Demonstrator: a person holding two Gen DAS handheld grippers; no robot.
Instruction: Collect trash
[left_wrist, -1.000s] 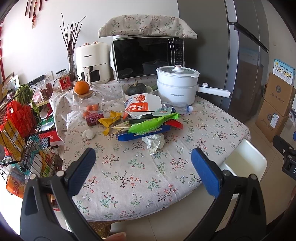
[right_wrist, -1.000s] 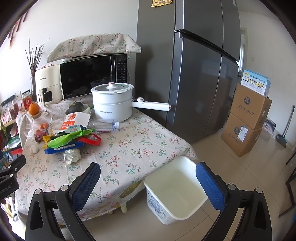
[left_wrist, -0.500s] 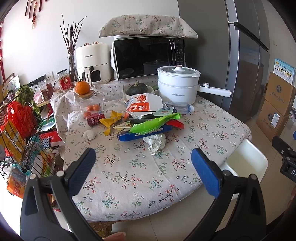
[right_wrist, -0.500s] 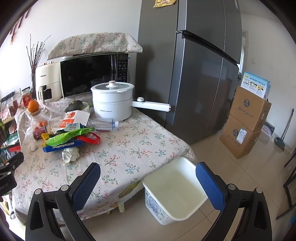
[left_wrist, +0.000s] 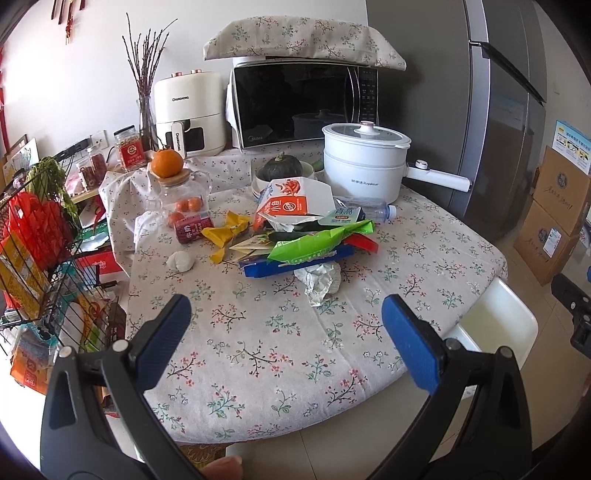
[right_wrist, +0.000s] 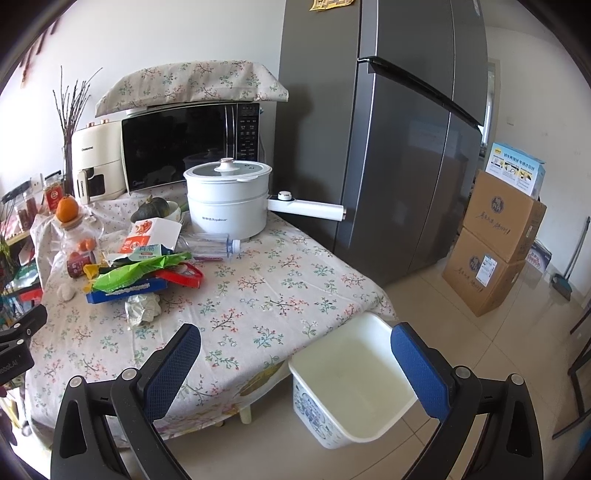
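Lighting: bright, even daylight; we place its source toward three o'clock, where the tiled floor (right_wrist: 436, 295) shows pale sheen. Shadows: soft, short. Glare: faint reflections on the microwave door (left_wrist: 295, 99) and fridge (right_wrist: 402, 147). Focus: sharp centrally. Distortion: we note strong fisheye bending and black vignetting at every corner.

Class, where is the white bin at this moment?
In the right wrist view, the white bin stands on the floor at the table corner, lower centre, empty.
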